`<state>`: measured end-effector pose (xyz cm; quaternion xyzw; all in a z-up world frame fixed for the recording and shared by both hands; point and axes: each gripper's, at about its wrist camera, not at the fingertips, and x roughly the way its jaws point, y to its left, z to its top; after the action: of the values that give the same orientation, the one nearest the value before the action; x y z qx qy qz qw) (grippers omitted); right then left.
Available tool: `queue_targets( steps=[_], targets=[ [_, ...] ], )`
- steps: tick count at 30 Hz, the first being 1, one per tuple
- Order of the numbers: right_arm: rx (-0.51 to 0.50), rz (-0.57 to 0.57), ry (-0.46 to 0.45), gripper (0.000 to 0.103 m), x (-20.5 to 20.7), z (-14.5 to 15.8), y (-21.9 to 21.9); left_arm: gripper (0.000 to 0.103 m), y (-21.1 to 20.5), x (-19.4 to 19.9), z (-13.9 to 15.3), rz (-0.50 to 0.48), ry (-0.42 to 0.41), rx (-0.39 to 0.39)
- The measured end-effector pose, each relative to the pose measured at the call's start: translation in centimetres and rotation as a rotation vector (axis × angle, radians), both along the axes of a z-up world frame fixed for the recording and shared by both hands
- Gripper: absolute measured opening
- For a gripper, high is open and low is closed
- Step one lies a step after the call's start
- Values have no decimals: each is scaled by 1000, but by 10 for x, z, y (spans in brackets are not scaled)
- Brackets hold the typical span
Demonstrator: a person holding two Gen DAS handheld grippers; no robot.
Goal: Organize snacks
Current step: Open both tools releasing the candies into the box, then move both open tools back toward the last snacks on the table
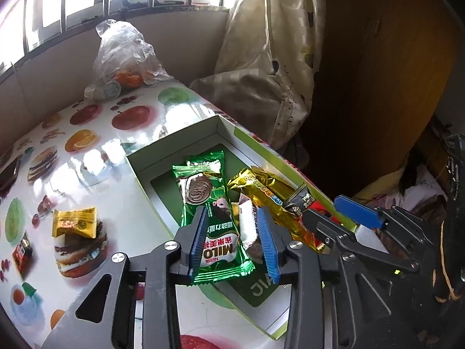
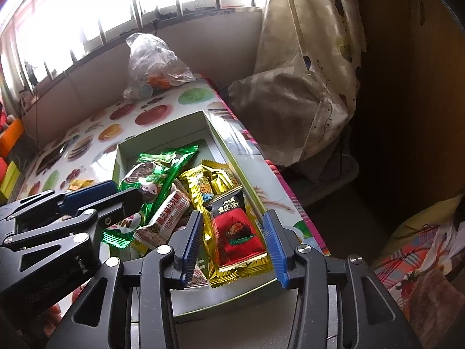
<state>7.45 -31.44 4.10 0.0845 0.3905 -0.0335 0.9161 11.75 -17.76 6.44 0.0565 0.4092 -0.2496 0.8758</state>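
A shallow green-rimmed box [image 1: 139, 168] [image 2: 116, 160] lies on the fruit-print table and holds several snacks. My left gripper [image 1: 232, 232] is open over the box, its blue pads either side of a green Milo packet [image 1: 215, 203] [image 2: 151, 177] without touching it. My right gripper [image 2: 235, 232] is open, straddling a red-and-black snack [image 2: 238, 229] [image 1: 302, 200] that lies on gold packets [image 2: 212, 180] [image 1: 267, 186]. A white-and-brown packet [image 2: 168, 218] [image 1: 247, 226] lies between them. A gold snack [image 1: 75, 222] and a small red snack [image 1: 21, 251] lie on the table left of the box.
A clear plastic bag [image 1: 122, 55] [image 2: 154, 58] with orange items sits at the table's far end below a barred window. A curtain [image 1: 279, 58] hangs past the right edge, with a dark cabinet [image 2: 407, 87] behind it. Patterned fabric [image 2: 421, 247] lies low at right.
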Motion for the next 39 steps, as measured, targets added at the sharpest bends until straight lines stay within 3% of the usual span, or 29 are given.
queue_targets(
  steps=[15,24,39],
  targets=[
    [-38,17,-38,49,-1,19,23,37,29,-13,21,38,-53,-10],
    [-44,58,-65,49,3,30,47,37,59,-16,32,116,-110,27],
    [-66,206,-67,49,26,31,110,37,132,0,26,243,-95,12]
  ],
)
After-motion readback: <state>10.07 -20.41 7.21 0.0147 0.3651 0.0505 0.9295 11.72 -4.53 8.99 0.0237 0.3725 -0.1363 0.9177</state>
